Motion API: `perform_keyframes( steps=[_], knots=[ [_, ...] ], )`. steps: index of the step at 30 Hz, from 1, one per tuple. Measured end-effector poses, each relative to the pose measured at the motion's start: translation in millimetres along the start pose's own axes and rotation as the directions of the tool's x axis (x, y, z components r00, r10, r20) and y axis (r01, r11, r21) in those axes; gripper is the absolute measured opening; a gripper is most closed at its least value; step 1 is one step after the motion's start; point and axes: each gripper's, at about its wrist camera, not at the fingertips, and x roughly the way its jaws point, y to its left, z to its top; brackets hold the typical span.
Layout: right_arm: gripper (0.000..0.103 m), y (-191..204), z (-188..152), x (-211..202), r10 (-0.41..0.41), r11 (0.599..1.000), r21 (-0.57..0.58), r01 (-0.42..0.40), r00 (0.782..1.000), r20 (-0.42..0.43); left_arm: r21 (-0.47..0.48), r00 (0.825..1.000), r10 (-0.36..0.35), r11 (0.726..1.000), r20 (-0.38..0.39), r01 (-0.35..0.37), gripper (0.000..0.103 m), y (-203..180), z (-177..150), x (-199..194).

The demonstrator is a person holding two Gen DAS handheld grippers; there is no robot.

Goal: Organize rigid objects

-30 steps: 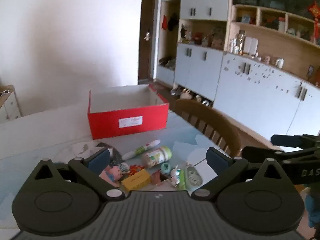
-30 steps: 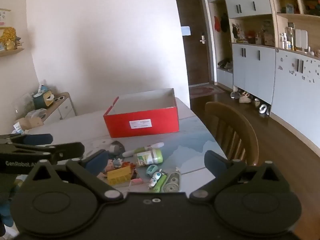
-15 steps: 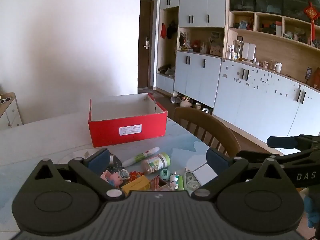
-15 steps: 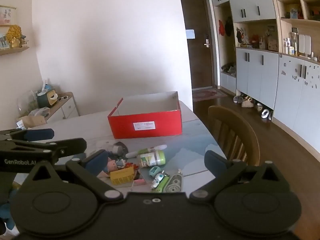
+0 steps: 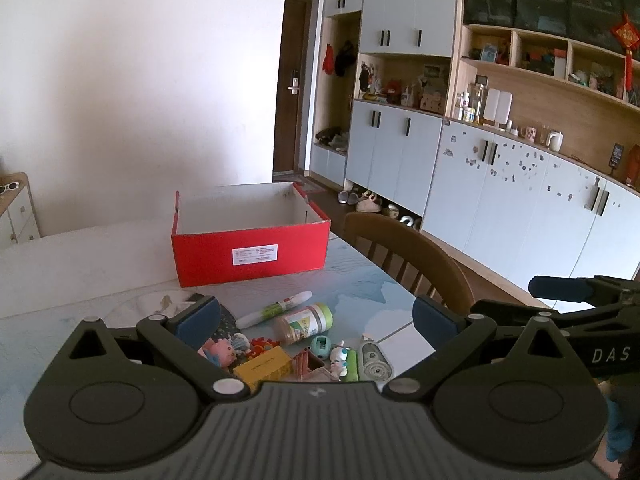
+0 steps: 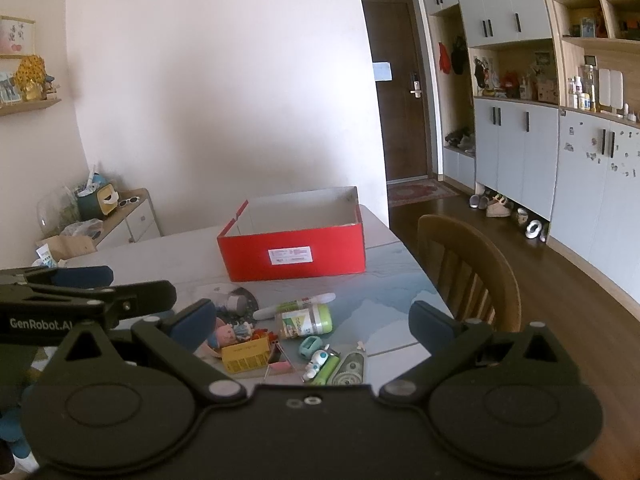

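Left wrist: one red box (image 5: 250, 255), one jar (image 5: 304, 322), one marker (image 5: 274, 309).

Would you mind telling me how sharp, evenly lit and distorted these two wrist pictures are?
Left wrist view: sharp, daylit, the red cardboard box clear; cupboard lines bow and the corners vignette. Right wrist view: equally sharp, the white wall shaded unevenly, the same fisheye bending at the edges.

Black tongs (image 5: 316, 316) with blue pads (image 5: 199, 317), silver screws.
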Motion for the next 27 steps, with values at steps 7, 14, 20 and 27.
perform_keyframes(
  steps=[7, 14, 20, 27],
  knots=[
    [0.103, -5.4, -0.8, 1.0, 0.018, 1.000, 0.006, -0.018, 1.000, -0.003, -0.005, 1.000, 0.010, 1.000, 0.001, -0.010, 0.103, -0.4, -0.8, 0.7],
    [0.103, -4.4, -0.9, 1.2, 0.035, 0.999, -0.021, -0.035, 0.999, -0.003, -0.005, 0.999, 0.033, 0.999, 0.013, -0.033, 0.103, -4.3, -0.6, 1.0],
    [0.103, -6.2, -0.3, 1.9, 0.045, 0.999, -0.023, -0.045, 0.999, -0.005, -0.012, 0.999, 0.039, 0.999, 0.010, -0.038, 0.103, -2.9, -1.0, 3.8],
    [0.103, -6.6, 0.8, 4.8, 0.061, 0.998, -0.031, -0.062, 0.998, -0.014, -0.026, 0.999, 0.054, 0.998, 0.001, -0.054, 0.103, -4.8, -0.6, 4.0]
  ],
)
